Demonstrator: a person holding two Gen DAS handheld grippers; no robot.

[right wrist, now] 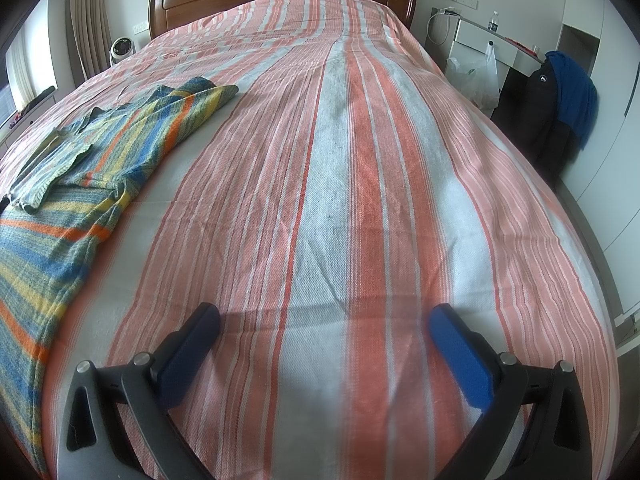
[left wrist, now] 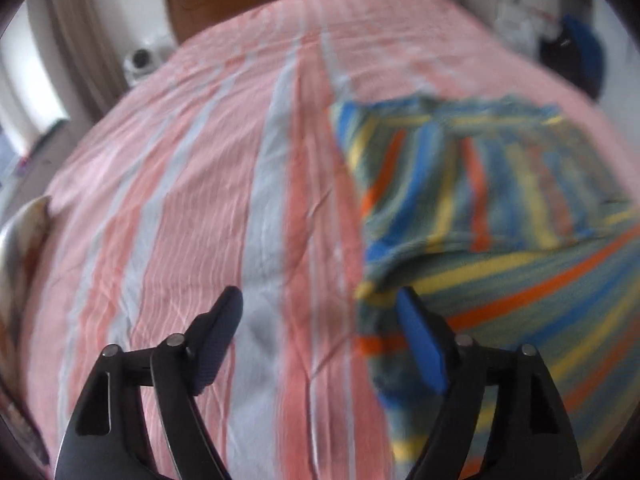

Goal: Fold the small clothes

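Shirt (left wrist: 500, 208) blurred — hem cut off

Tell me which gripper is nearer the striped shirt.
Left. The left gripper hangs open at the striped shirt's edge; the right gripper is open over bare bedspread, shirt off to its left.

The left gripper (left wrist: 320, 304) filled the bottom of its frame, its jaws spread wide with nothing between them. Its left finger (left wrist: 216, 340), dark blue on a black arm, stood at lower centre-left; its right finger (left wrist: 422, 344), a brighter blue, stood at lower centre-right. Both slanted inward toward the tips. That view was blurred.

The right gripper (right wrist: 324, 320) likewise sat along the bottom edge of its frame, jaws wide apart and holding nothing. Its left pad (right wrist: 188, 356) was dark blue at lower left, its right pad (right wrist: 460, 354) bright blue at lower right, each on a black linkage with silver pivot pins.
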